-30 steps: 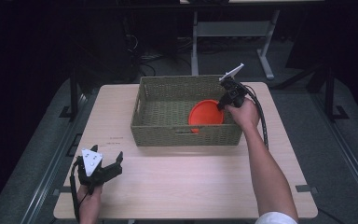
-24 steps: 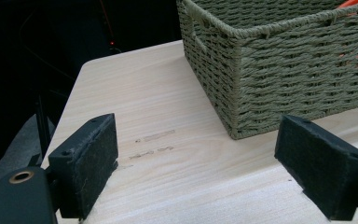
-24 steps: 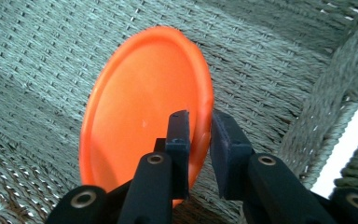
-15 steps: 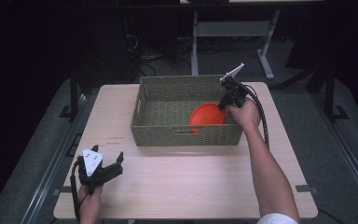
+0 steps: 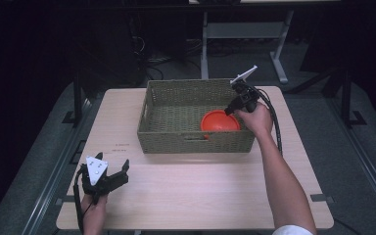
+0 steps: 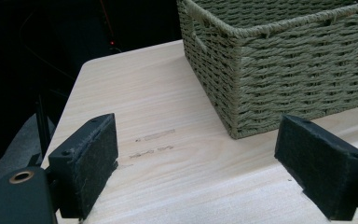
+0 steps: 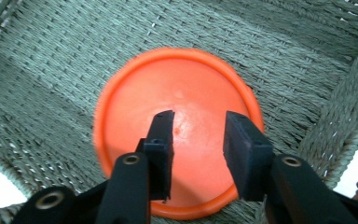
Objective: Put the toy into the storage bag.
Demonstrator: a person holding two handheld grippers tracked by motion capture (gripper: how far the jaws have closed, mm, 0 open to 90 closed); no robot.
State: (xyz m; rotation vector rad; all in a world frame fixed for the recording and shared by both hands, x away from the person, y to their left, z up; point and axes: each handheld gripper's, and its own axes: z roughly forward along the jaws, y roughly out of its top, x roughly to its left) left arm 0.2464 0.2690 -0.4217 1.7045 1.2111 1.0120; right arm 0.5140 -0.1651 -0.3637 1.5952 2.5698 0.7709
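Orange plate (image 7: 177, 154) lay flat on floor of wicker basket (image 5: 176, 105), at 4 o'clock corner. Right gripper (image 7: 196, 140) hovered over plate centre; jaws had just been opening, partly apart, nothing between. Judged light, rigid, smooth plastic; grip rim. Left gripper (image 6: 200, 172) wide open, empty, at table's (image 5: 200, 191) 8 o'clock.

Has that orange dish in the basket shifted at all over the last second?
No. The orange dish sits at the same spot by the basket's right front corner. The right tool above it has just been opening its jaws.
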